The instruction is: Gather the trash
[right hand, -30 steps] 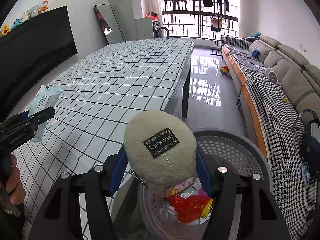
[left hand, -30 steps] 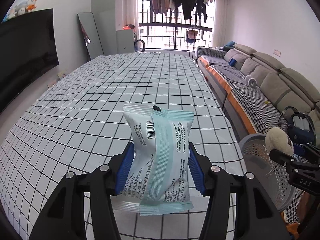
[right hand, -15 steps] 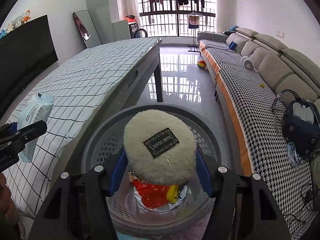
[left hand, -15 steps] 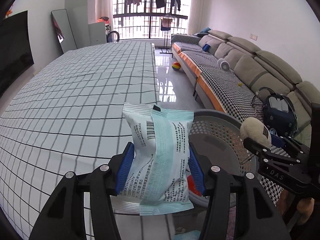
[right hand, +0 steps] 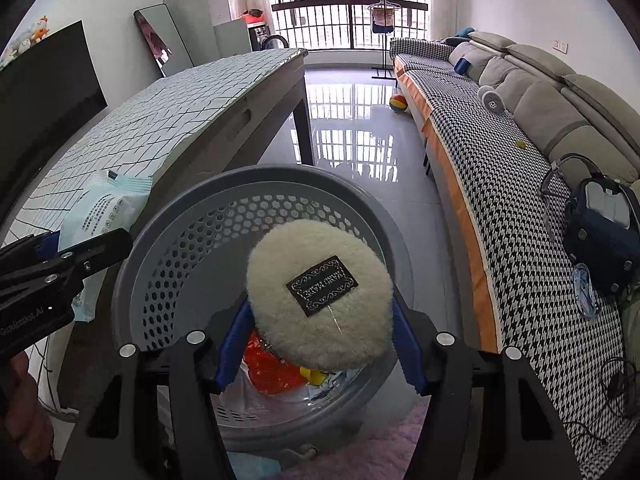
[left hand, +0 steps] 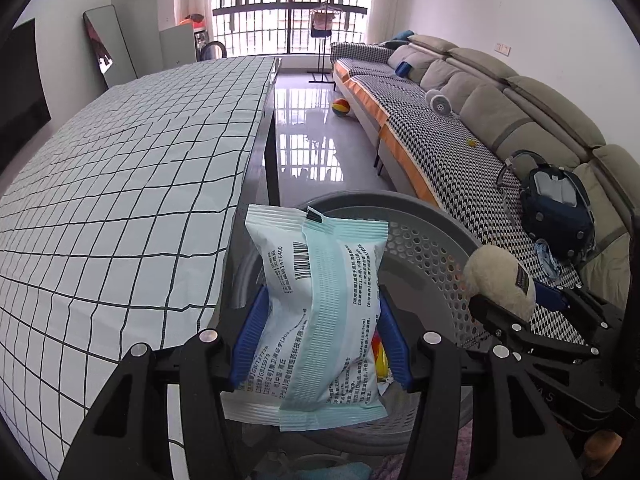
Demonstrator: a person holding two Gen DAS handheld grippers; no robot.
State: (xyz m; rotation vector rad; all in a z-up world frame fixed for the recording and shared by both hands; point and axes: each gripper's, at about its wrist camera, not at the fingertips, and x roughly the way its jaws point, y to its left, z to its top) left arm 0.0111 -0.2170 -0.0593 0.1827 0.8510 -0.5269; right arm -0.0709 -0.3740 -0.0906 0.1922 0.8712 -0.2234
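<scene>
My left gripper [left hand: 318,336] is shut on a pale blue wipes packet [left hand: 320,312] and holds it upright at the near left rim of the grey perforated basket [left hand: 432,248]. My right gripper [right hand: 320,344] is shut on a cream fluffy puff with a black label [right hand: 320,300] and holds it over the basket [right hand: 192,280]. Red and yellow trash [right hand: 276,372] lies in the basket's bottom. The packet also shows in the right wrist view [right hand: 104,208], and the puff in the left wrist view [left hand: 500,280].
The table with a checked cloth [left hand: 120,184] stands to the left of the basket. A long sofa [right hand: 532,168] with a dark blue bag [right hand: 604,232] runs along the right. Glossy floor with a coloured ball [right hand: 399,103] lies beyond.
Both grippers have swung from over the table to the basket. The right gripper with the puff has come lower over it, and the left with the packet has reached its rim.
</scene>
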